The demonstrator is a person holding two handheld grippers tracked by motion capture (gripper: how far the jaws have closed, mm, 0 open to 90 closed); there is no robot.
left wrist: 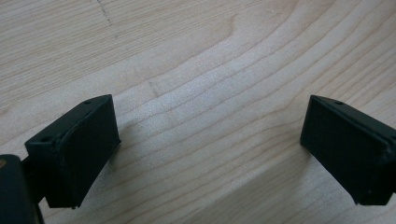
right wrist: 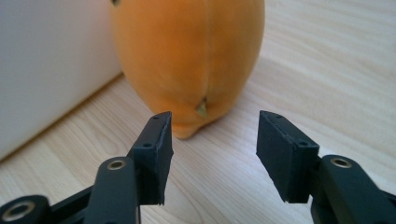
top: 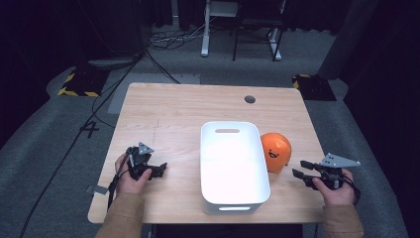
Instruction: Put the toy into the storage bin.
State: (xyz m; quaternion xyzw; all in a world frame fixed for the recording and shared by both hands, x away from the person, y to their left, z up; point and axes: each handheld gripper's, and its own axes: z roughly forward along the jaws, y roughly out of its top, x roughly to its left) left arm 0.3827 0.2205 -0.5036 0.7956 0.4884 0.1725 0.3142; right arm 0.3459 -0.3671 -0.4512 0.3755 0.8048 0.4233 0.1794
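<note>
with its jaws spread empty, the right gripper (right wrist: 212, 140) nears the soft orange egg-shaped plush toy (right wrist: 187, 56), which could roll off against the white plastic bin (top: 233, 166) if nudged off-centre, while the left gripper (left wrist: 208, 144) gapes idle.

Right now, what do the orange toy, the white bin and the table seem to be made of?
The orange toy looks like soft plush: its surface is matte and slightly fuzzy, with a sewn seam down the middle. The white bin seems to be smooth plastic, probably moulded, given its rounded corners and cut-out handle. The table shows pale wood grain with a matte finish; solid wood or laminate cannot be told.
</note>
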